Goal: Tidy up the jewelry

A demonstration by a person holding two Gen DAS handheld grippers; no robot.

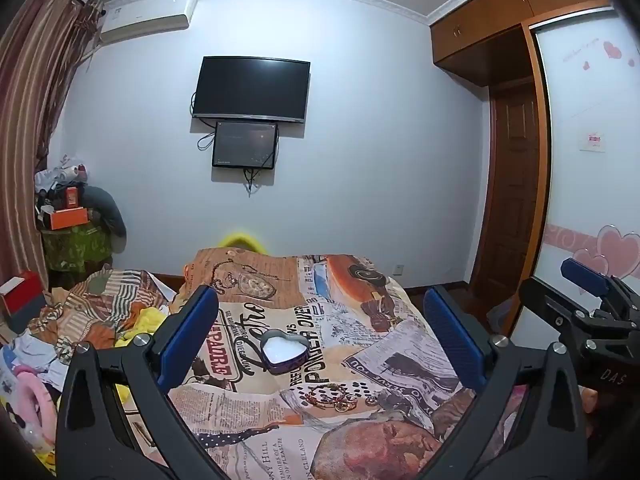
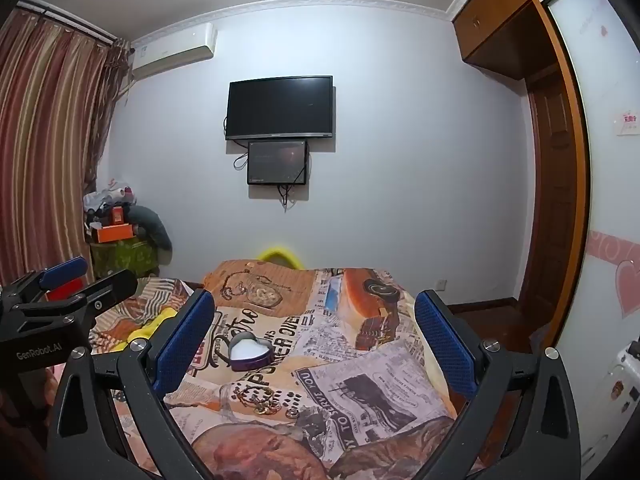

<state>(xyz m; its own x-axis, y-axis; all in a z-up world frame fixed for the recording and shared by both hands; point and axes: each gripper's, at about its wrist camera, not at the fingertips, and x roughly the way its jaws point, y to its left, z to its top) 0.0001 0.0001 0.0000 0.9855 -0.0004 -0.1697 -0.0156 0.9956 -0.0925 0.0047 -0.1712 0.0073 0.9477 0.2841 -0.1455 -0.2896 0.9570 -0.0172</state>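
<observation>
On the bed, spread with a quilt printed like old newspaper pages, sits a small heart-shaped tin with dark blue-purple walls. Its lid is off, and the inside shows only a pale white lining; I can make out nothing lying in it. From the other side it looks the same, the heart-shaped tin open and white within.

The jewelry lies loose on the quilt, on the near side of the tin and apart from it: a beaded bracelet, a few gold-coloured rings and some small pieces beside them, all in one little cluster. In the right-hand view the same jewelry sits low and left of centre, again outside the tin.

Both tools hang above the near end of the bed, aimed across it toward the wall. The left hand-held gripper has its blue pads spread wide, with the tin and the cluster showing in the gap beyond them, neither touched. The right hand-held gripper is spread just as wide and pinches nothing. Each shows at the edge of the other's view, side by side.

Off to the left of the bed, a heap of crumpled clothes covers the bedding. In the far corner an orange box rests on a pile of things under the striped curtain.
</observation>
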